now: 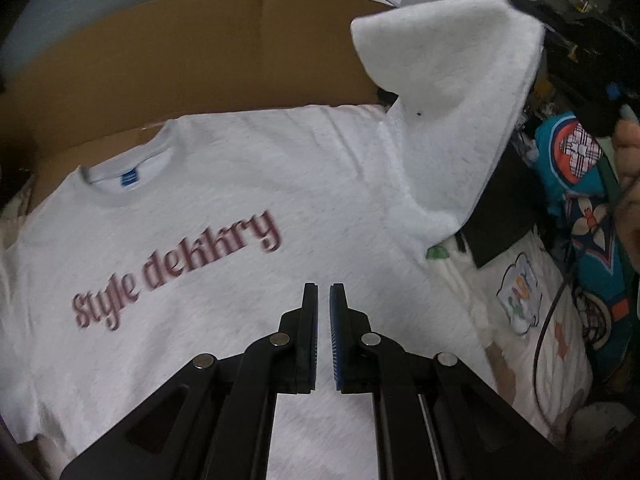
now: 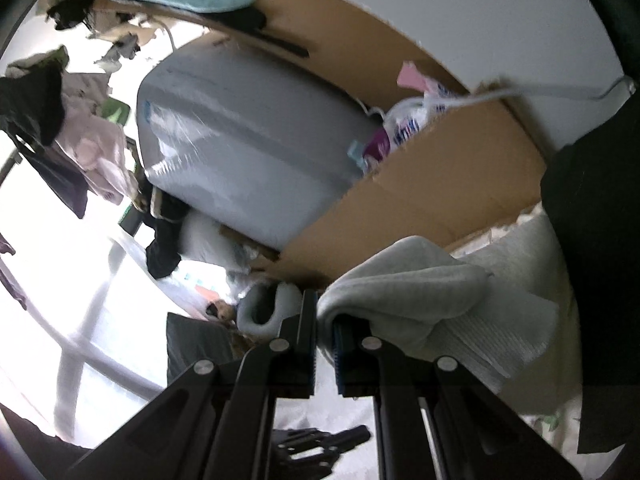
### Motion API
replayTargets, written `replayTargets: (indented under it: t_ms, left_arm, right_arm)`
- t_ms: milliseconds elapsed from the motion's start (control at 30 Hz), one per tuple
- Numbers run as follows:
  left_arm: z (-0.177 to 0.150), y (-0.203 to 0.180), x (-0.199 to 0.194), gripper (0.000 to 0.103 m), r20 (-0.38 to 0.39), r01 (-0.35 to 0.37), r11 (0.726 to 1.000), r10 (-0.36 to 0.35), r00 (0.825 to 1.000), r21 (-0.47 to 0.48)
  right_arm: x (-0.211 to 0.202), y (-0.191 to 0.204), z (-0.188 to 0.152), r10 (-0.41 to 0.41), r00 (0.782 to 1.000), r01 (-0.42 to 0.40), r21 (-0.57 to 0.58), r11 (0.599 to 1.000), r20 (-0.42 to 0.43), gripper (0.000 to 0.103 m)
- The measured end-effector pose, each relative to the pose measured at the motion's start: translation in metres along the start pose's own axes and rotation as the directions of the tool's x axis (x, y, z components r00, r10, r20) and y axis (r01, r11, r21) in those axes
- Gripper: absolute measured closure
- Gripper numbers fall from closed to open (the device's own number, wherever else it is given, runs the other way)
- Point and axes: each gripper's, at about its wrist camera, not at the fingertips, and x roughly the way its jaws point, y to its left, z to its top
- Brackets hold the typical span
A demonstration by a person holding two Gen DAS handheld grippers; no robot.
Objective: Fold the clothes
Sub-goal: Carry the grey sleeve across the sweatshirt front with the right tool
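A light grey T-shirt (image 1: 224, 208) with maroon lettering lies flat, front up, collar toward the cardboard. My left gripper (image 1: 324, 292) hovers over its lower chest, jaws shut with nothing between them. The shirt's right sleeve (image 1: 452, 92) is lifted clear of the bed and stands up at the upper right, where my right gripper (image 1: 524, 4) pinches its edge. In the right wrist view the right gripper (image 2: 324, 304) is shut on that grey sleeve fabric (image 2: 408, 280), which bunches and drapes over the right finger. A hand (image 1: 628, 160) holds the right gripper's handle.
A brown cardboard sheet (image 1: 200, 48) stands behind the shirt. A patterned bed cover (image 1: 532, 320), a teal printed cloth (image 1: 580, 184) and a black item (image 1: 500, 216) lie to the right. A grey wrapped bundle (image 2: 248, 140) and hanging clothes (image 2: 92, 140) sit beyond, by a bright window.
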Motion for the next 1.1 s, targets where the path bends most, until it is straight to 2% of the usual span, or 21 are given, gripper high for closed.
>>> replayTargets:
  t_ms: [100, 167, 300, 433, 567, 733, 900, 1100]
  left_arm:
    - [-0.016, 0.015, -0.009, 0.096, 0.025, 0.008, 0.999, -0.007, 1.000, -0.051]
    - [-0.030, 0.031, -0.012, 0.096, 0.028, 0.001, 0.991, 0.003, 1.000, -0.131]
    - [-0.043, 0.064, -0.006, 0.096, 0.003, -0.023, 0.965, 0.024, 1.000, -0.262]
    - [-0.046, 0.084, -0.002, 0.096, 0.007, -0.037, 0.953, 0.041, 0.999, -0.302]
    - [-0.051, 0.093, 0.001, 0.096, 0.017, -0.031, 0.918, 0.041, 0.999, -0.396]
    - [-0.059, 0.089, -0.003, 0.096, 0.036, -0.006, 0.911, 0.023, 0.999, -0.412]
    - [-0.064, 0.093, -0.007, 0.096, 0.039, -0.012, 0.906, 0.031, 0.999, -0.423]
    - [-0.070, 0.108, -0.010, 0.096, 0.049, -0.025, 0.882, 0.054, 0.997, -0.471]
  right_arm:
    - [0.017, 0.005, -0.006, -0.020, 0.999, 0.018, -0.025, 1.000, -0.044, 0.097]
    - [0.028, 0.008, -0.011, -0.032, 0.997, 0.029, -0.046, 0.999, -0.073, 0.097]
    - [0.048, 0.009, -0.025, -0.040, 0.991, 0.032, -0.063, 0.998, -0.125, 0.097]
    - [0.065, 0.005, -0.039, -0.040, 0.986, 0.030, -0.059, 0.998, -0.161, 0.096]
    - [0.077, -0.002, -0.049, -0.056, 0.981, 0.047, -0.053, 0.997, -0.184, 0.096]
    - [0.096, -0.009, -0.063, -0.073, 0.973, 0.060, -0.066, 0.996, -0.219, 0.095]
    - [0.122, -0.005, -0.076, -0.090, 0.962, 0.062, -0.115, 0.991, -0.259, 0.095]
    - [0.159, -0.005, -0.102, -0.158, 0.927, 0.098, -0.189, 0.977, -0.340, 0.094]
